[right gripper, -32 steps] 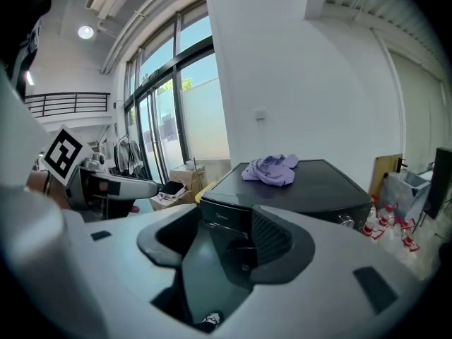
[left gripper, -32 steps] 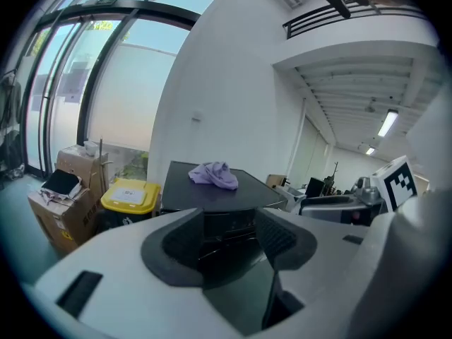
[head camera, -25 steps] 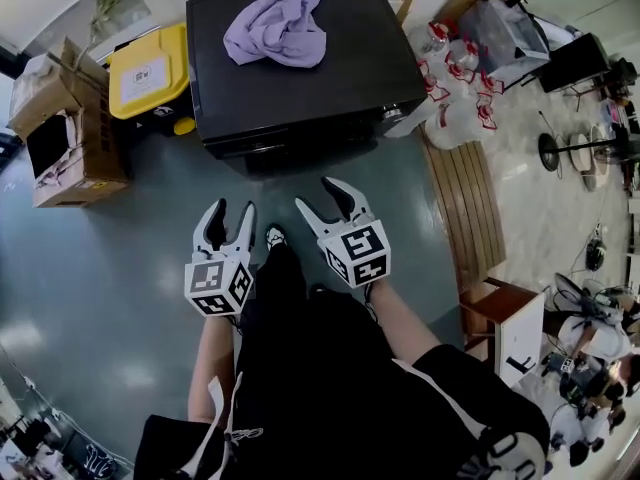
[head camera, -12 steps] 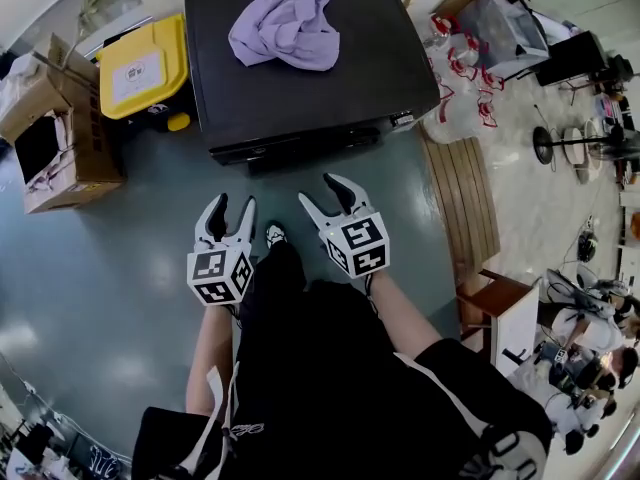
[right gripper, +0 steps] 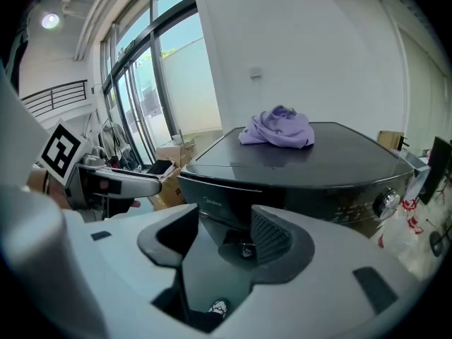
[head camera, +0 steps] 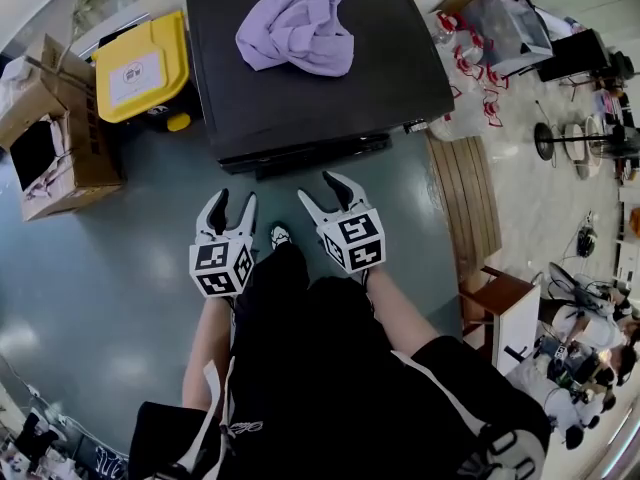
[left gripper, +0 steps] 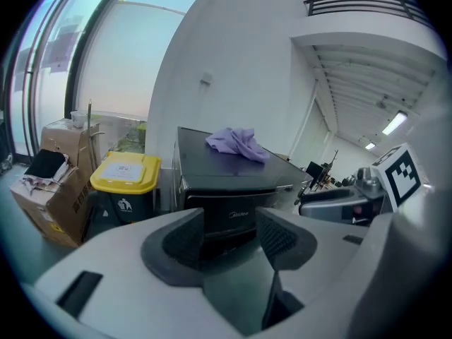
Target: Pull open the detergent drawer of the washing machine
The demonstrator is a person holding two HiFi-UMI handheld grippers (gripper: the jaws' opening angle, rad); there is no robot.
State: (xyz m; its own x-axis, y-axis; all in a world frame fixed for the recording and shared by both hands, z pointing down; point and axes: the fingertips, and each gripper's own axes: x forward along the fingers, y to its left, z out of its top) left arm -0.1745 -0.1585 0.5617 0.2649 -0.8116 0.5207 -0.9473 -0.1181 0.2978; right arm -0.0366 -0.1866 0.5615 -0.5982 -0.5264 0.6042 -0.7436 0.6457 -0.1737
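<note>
Drawer (right gripper: 212, 191) sits in the top band of the washer's (head camera: 310, 98) front, toward the band's left end. Its seam is faint, and it looks flush with the panel, pushed in. A knob (right gripper: 385, 203) shows at the band's right end. The washer stands on the grey-green floor (head camera: 120, 268) with its front edge facing the person.

Left gripper (head camera: 235, 200) hangs over the floor just short of the washer's front edge, near its left half. Its jaws stand apart with nothing between them; its own view shows only the washer's dark front through the gap. Right gripper (head camera: 322, 193) hangs beside it, a little nearer the front edge and about level with the middle. Its jaws are spread wider, and they too hold nothing; floor and the washer's front show between them. Neither gripper touches the washer. A shoe (head camera: 277, 236) shows on the floor between the two.

A purple cloth (head camera: 297, 23) lies crumpled on the washer's top, toward the back edge and about midway between the side edges. A bin (head camera: 140, 63) with a yellow lid stands just beside the washer's left side. Cardboard boxes (head camera: 50, 138) stand farther left. Wooden slats (head camera: 465, 208) lie on the floor off the washer's right front corner.
</note>
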